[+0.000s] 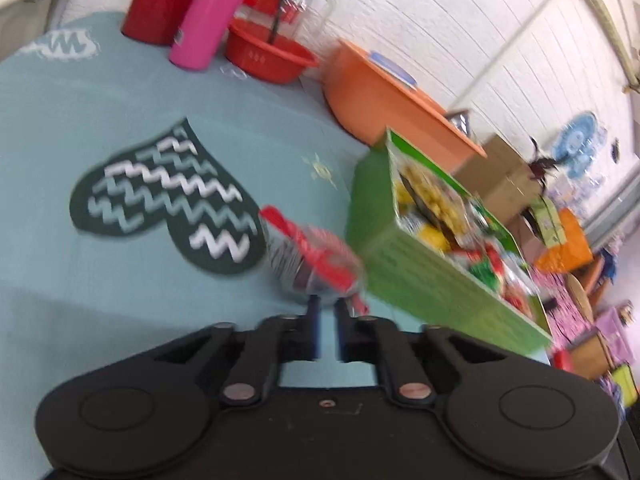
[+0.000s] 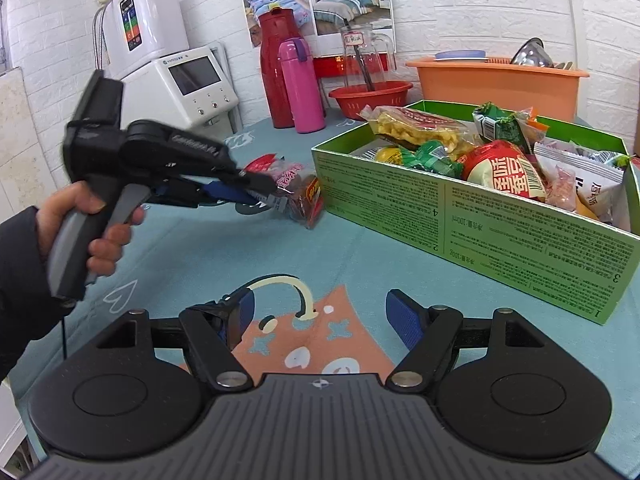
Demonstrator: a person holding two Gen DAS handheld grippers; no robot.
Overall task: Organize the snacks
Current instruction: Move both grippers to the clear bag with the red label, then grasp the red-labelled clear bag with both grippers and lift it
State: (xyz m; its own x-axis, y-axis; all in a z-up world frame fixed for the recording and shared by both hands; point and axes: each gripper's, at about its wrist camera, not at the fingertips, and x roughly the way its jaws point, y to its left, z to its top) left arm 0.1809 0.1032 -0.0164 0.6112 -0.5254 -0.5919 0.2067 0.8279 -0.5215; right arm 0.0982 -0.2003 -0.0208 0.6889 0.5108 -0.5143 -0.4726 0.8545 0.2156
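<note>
Right wrist view: left gripper point(image 2: 266, 196) fingers pinch snack packet point(image 2: 298, 194).

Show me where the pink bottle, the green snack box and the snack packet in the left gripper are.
pink bottle point(image 2: 301, 88), right wrist view, middle of its body.
green snack box point(image 2: 500, 220), right wrist view, printed front wall.
snack packet point(image 2: 298, 192), right wrist view, clear wrapper just past the fingers.

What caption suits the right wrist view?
Left gripper grips a snack packet beside the green box; right gripper waits open.
</note>
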